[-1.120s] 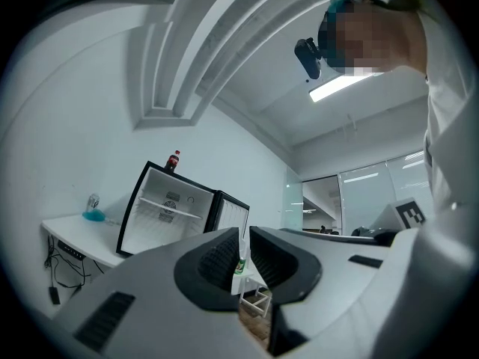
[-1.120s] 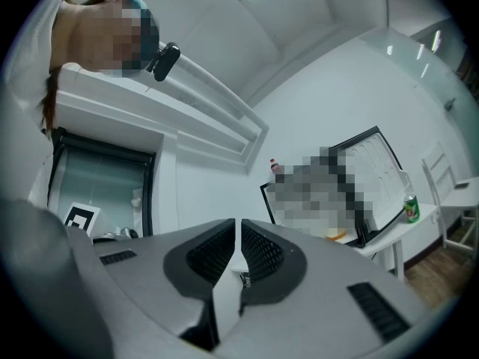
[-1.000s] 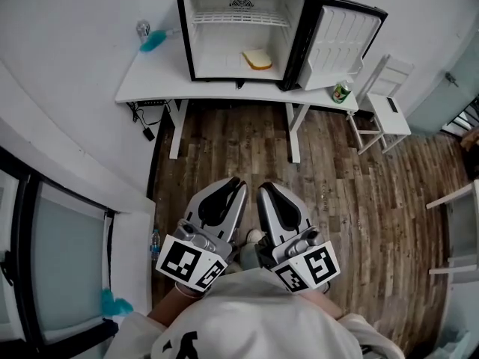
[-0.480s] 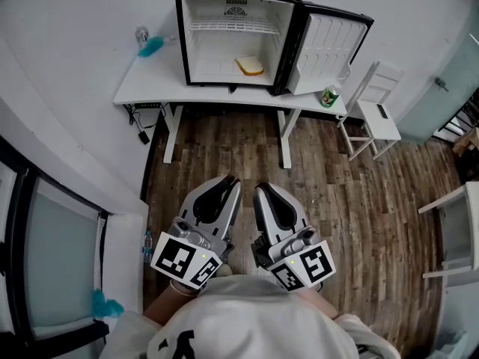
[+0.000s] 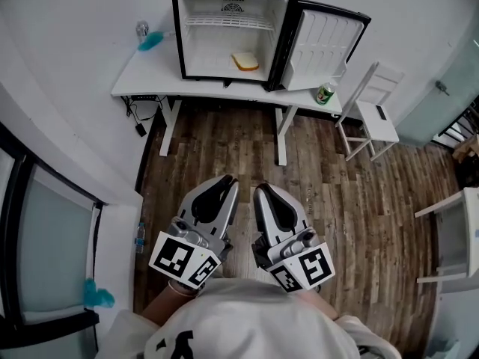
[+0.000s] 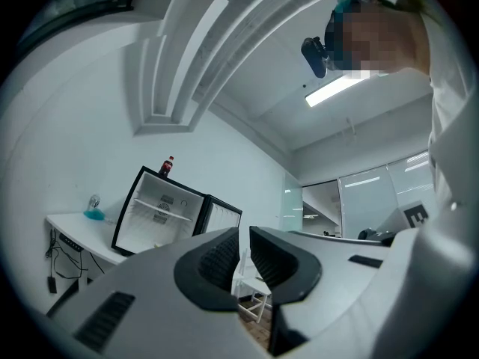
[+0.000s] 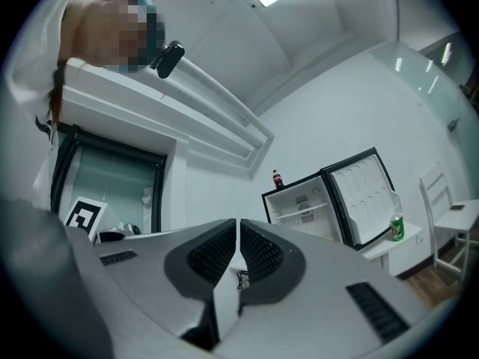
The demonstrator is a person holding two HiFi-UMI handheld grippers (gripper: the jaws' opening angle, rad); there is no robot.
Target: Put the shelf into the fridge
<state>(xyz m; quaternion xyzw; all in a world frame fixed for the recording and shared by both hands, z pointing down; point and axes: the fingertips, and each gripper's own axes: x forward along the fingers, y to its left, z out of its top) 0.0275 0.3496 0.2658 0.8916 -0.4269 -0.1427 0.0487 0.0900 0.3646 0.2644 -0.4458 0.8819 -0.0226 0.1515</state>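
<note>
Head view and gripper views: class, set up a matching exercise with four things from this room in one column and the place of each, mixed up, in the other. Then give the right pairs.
Things
1. slice of bread
2. green can
3. dark bottle
4. white chair

Places
A. on top of the fridge
B. on the wooden floor, past the right end of the table in the head view
C. inside the fridge, on its bottom
D. on the table's right end, by the open door

Pairs: 1-C, 2-D, 3-A, 4-B
</note>
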